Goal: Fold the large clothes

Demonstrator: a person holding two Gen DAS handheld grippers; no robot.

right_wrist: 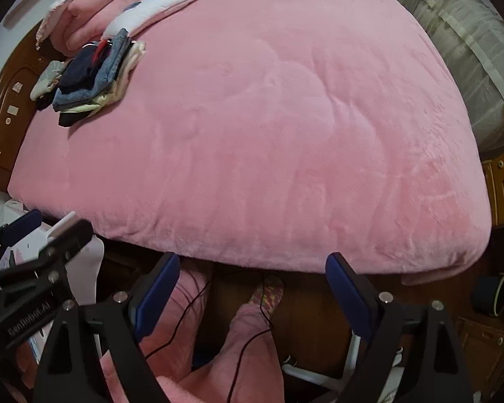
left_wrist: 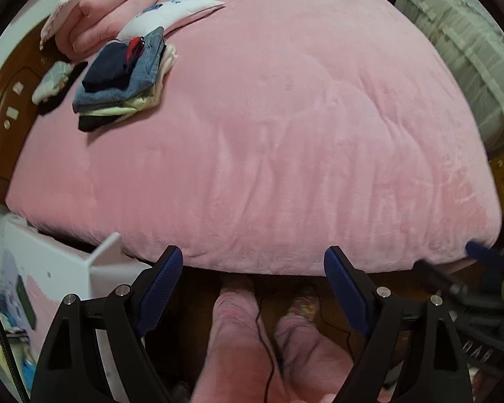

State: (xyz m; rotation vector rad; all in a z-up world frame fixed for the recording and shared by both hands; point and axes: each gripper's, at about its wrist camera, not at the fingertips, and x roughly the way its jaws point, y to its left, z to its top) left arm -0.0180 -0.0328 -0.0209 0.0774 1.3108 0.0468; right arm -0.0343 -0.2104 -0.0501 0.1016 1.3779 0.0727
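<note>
At the lower edge of both wrist views, the left tool (left_wrist: 252,282) and the right tool (right_wrist: 252,285) hang wide open over the person's pink-trousered legs (left_wrist: 248,346), with nothing between the blue pads of either. The pink fleece bed (left_wrist: 285,127) fills the middle of each frame and lies bare of any spread garment, so the moment reads as a pause between items: one piece looks finished and the next is not yet picked up. The stack of folded clothes (left_wrist: 124,80) sits in the upper left of the frame, near the folded pink blanket (left_wrist: 107,16) and the white pillow (left_wrist: 181,10). It shows a navy piece on top, denim beneath, then pale cream and black layers, edges roughly squared but fanned out. No unfolded garment is visible in either view, so the next move probably calls for finding one outside the frame and laying it flat on the bed.
</note>
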